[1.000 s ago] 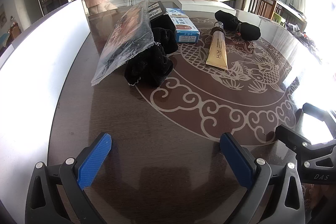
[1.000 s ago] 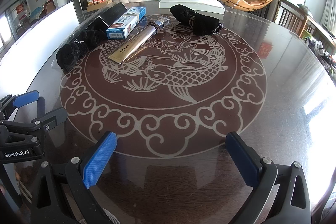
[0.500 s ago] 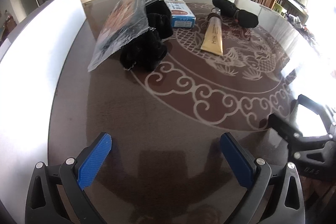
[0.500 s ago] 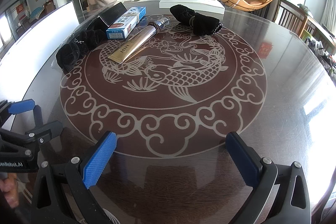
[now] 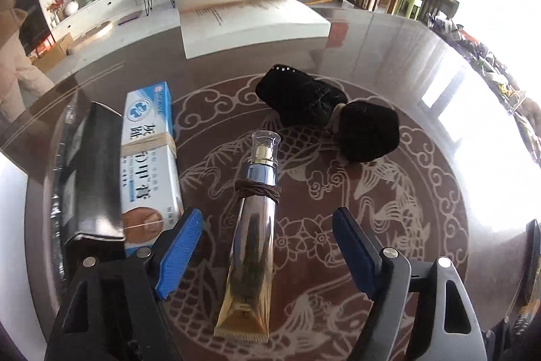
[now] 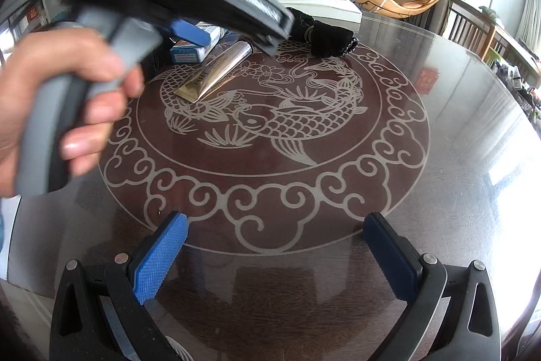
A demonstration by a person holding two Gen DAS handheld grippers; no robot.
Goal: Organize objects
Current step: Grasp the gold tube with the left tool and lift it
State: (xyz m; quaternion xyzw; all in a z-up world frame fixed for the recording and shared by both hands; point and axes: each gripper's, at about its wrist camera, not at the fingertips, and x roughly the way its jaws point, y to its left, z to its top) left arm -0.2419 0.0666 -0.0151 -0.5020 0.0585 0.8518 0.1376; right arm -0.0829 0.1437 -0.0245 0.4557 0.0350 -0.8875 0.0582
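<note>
1. The tube lies flat on the table, gold crimped end nearest the left wrist camera, clear cap pointing away, a brown band wound round its neck.
2. The left gripper hangs over it, jaws apart and just now closing in; the tube sits between the blue pads but neither pad touches it.
3. Just left of the tube lies a white-and-blue box with a rubber band round it, and a black box lies against that one's far side.
4. Beyond the cap sit two black pouches, touching each other.
5. The right gripper stands wide and empty over bare tabletop (well short of the objects).
6. In its view a hand grips the left gripper's grey handle.
</note>
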